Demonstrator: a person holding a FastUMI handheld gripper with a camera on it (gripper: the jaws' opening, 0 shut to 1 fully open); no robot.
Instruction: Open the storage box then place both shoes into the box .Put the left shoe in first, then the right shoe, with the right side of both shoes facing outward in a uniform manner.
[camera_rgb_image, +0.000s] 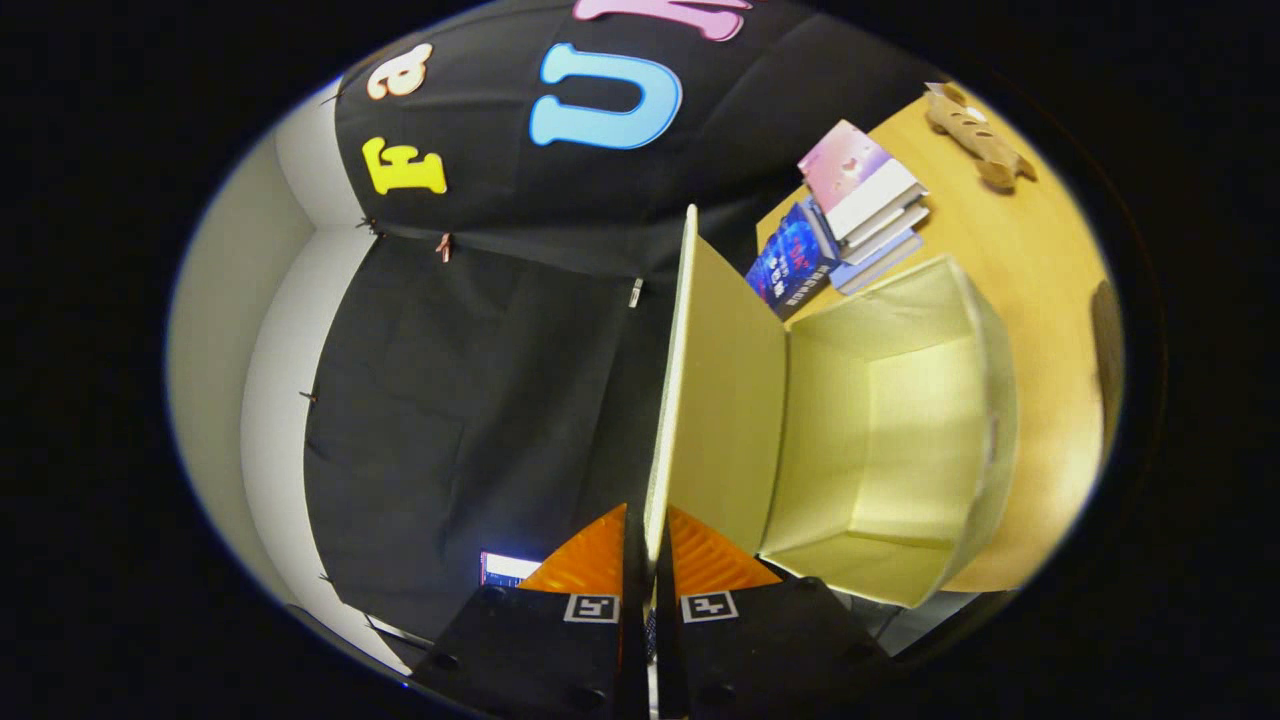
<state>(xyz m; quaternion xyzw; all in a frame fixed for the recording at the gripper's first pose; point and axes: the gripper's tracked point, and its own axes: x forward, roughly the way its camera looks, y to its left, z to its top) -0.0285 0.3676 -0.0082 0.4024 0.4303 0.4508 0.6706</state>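
The view is rolled on its side. A pale yellow storage box (900, 420) stands on the wooden table (1040, 300) with its inside bare and showing. Its lid (715, 390) is swung up and away from the box mouth, seen almost edge-on. My gripper (648, 555) is shut on the lid's free edge, one finger pressing each face. Two fingertips (590, 560) pinch the thin panel just ahead of the camera.
Beyond the box lies a stack of books (860, 205), with a blue book (790, 262) leaning against it. A tan cardboard piece (975, 135) rests farther off on the table. Black cloth (480, 380) hangs behind, beside a white wall (270, 380).
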